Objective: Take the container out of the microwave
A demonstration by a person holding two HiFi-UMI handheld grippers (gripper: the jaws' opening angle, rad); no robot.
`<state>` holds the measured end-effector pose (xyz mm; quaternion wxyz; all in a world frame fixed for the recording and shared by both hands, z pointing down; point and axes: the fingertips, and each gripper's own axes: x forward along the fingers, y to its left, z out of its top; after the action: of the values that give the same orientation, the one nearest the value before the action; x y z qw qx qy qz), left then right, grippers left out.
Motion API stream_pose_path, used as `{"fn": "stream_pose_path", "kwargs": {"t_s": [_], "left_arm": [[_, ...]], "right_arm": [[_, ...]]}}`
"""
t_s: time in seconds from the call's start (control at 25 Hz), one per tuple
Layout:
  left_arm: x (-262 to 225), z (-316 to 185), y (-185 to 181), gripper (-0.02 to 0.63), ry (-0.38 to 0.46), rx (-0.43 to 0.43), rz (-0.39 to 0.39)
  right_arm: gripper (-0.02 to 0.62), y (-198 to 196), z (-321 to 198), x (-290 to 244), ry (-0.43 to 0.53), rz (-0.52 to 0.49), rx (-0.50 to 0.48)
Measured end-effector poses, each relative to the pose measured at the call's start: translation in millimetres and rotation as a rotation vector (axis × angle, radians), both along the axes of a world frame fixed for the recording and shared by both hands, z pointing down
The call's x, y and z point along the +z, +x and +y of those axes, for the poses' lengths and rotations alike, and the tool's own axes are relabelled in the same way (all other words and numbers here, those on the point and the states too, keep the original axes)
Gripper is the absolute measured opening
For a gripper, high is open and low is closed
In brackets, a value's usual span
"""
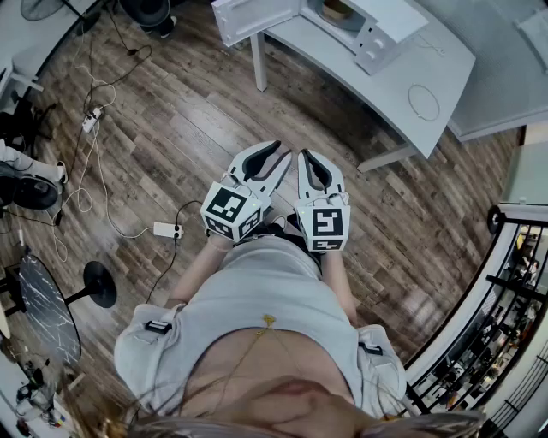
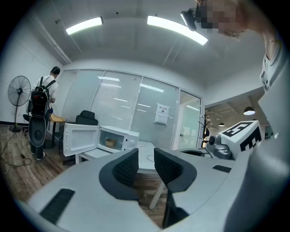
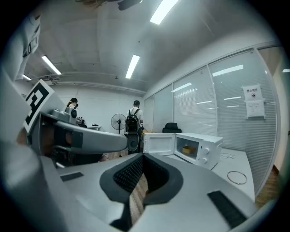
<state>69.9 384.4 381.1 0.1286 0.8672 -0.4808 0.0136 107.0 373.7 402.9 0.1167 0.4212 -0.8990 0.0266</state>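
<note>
Left tongs (image 1: 272, 152): jaws apart with a clear gap and nothing between them; they are held low in front of the person's body, over the wooden floor (image 1: 171, 128).
Right tongs (image 1: 308, 158): jaws drawn in narrow, with the tips meeting and nothing gripped; they are just beside the left tongs, to their right.
Left tongs, own view (image 2: 146, 156): the ribbed dark pads (image 2: 124, 167) face each other across an open slot, through which the floor and a leg of the surface show.
Right tongs, own view (image 3: 142, 157): the pads close to a wedge, with a strip of floor visible below the tips.
Microwave (image 1: 377, 30): ahead of both tongs and well apart from them, standing on the white surface (image 1: 402, 77).
Microwave door (image 1: 253, 17): swung fully open, on the side toward the left tongs.
Container (image 1: 336, 10): inside the microwave cavity, a small tan vessel well beyond the reach of either pair of tongs; it shows in the left gripper view (image 2: 110, 142) and the right gripper view (image 3: 188, 149).
Ring (image 1: 423, 103): a thin loop lying flat on the surface, right of the microwave and ahead of the right tongs.
Power strip (image 1: 166, 229): on the floor to the left of the left tongs, with a cable trailing from it.
Bystander (image 3: 134, 118): stands far beyond the microwave with a backpack, near a pedestal fan (image 3: 118, 121).
</note>
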Motion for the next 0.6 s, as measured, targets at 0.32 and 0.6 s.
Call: {"fn": "stream_pose_path", "kwargs": {"t_s": [0.32, 0.6], "left_arm": [[4, 3, 1, 0.121, -0.009, -0.007, 0.008], [9, -10, -6, 0.121, -0.031, -0.027, 0.03]], "right_arm": [[0.08, 7, 2, -5, 0.021, -0.029, 0.002], [0.124, 4, -10, -4, 0.011, -0.045, 0.018]]}}
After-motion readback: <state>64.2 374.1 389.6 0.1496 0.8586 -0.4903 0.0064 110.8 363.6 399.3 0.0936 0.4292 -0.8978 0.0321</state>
